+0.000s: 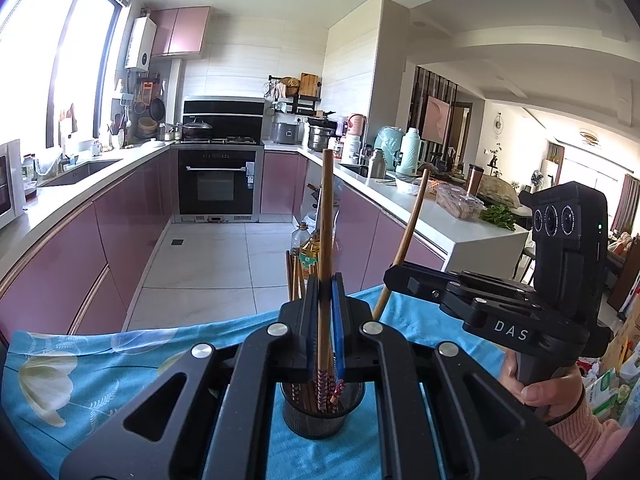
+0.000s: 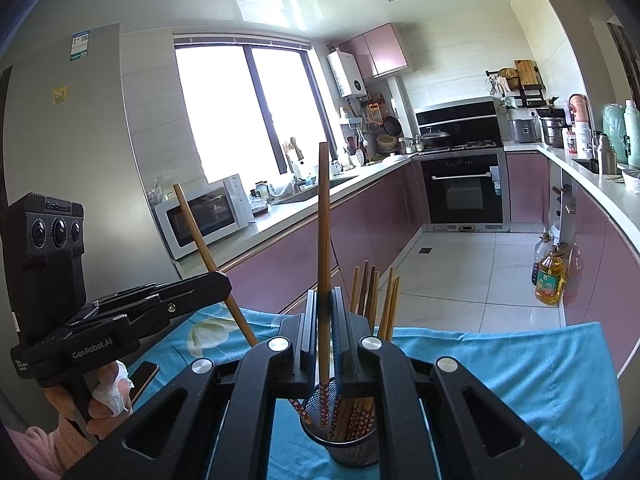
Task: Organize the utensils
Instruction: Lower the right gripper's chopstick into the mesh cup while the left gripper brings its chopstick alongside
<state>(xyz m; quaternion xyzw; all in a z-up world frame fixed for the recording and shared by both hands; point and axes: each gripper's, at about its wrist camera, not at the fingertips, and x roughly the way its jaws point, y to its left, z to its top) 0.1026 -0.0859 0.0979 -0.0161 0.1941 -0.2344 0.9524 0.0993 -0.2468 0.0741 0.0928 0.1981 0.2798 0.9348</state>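
Note:
A black mesh cup (image 1: pixel 316 420) (image 2: pixel 352 448) stands on a blue flowered cloth (image 1: pixel 80 380) (image 2: pixel 500 380) and holds several wooden chopsticks with patterned ends. My left gripper (image 1: pixel 323 280) (image 2: pixel 226 280) is shut on one chopstick (image 1: pixel 326 216) (image 2: pixel 200 236), whose patterned lower end reaches into the cup. My right gripper (image 2: pixel 325 294) (image 1: pixel 390 274) is shut on another chopstick (image 2: pixel 324 220) (image 1: pixel 412 232), its lower end also inside the cup. Both grippers hover just above the cup, left and right of it, each held by a hand in a pink sleeve.
Past the cloth's far edge lies the tiled kitchen floor, with oil bottles (image 2: pixel 550 276) (image 1: pixel 308 248) by the pink cabinets. A microwave (image 2: pixel 204 216) sits on the left counter. A phone (image 2: pixel 144 376) lies on the cloth near the left hand.

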